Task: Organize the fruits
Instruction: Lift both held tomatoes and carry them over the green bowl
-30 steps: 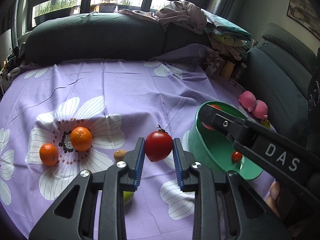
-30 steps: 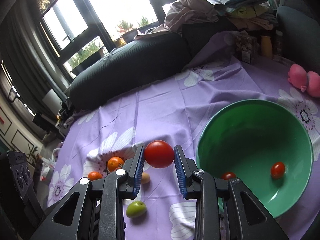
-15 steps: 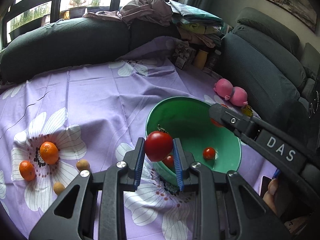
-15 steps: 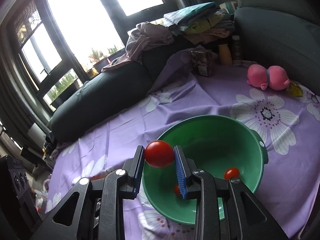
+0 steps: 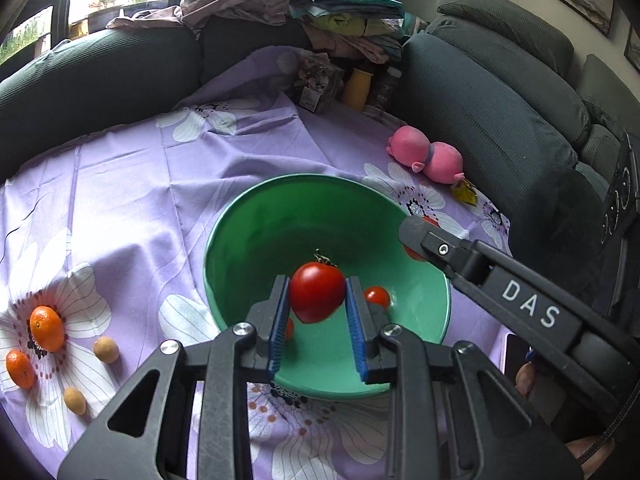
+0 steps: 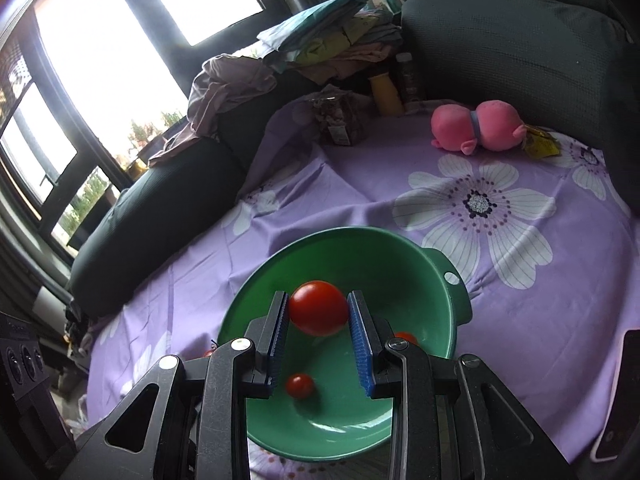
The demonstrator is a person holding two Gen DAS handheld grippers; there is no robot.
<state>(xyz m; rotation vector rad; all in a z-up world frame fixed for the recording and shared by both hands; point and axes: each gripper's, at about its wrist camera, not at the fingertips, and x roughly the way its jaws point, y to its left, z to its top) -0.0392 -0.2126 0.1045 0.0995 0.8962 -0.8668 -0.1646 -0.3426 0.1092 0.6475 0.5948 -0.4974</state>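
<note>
My left gripper (image 5: 316,300) is shut on a large red tomato (image 5: 317,296) with a stem, held over the green bowl (image 5: 256,216). My right gripper (image 6: 318,312) is shut on another large red tomato (image 6: 318,307), also held over the green bowl (image 6: 400,248). The right gripper's body (image 5: 500,292) crosses the left wrist view over the bowl's right rim. Small cherry tomatoes lie in the bowl (image 5: 377,297) (image 6: 300,385). Two oranges (image 5: 47,328) and two small brown fruits (image 5: 106,350) lie on the purple flowered cloth to the left.
A pink plush toy (image 5: 426,156) lies beyond the bowl, near a yellow packet (image 5: 464,193). Dark sofa cushions (image 5: 500,92) ring the table at back and right. A bagged item, a yellow bottle (image 5: 358,88) and piled clothes stand at the back. A phone (image 6: 616,396) lies at the right edge.
Both grippers, each still holding its tomato, have moved to the right from over the cloth to above the green bowl, and the bowl now sits right under the fingers.
</note>
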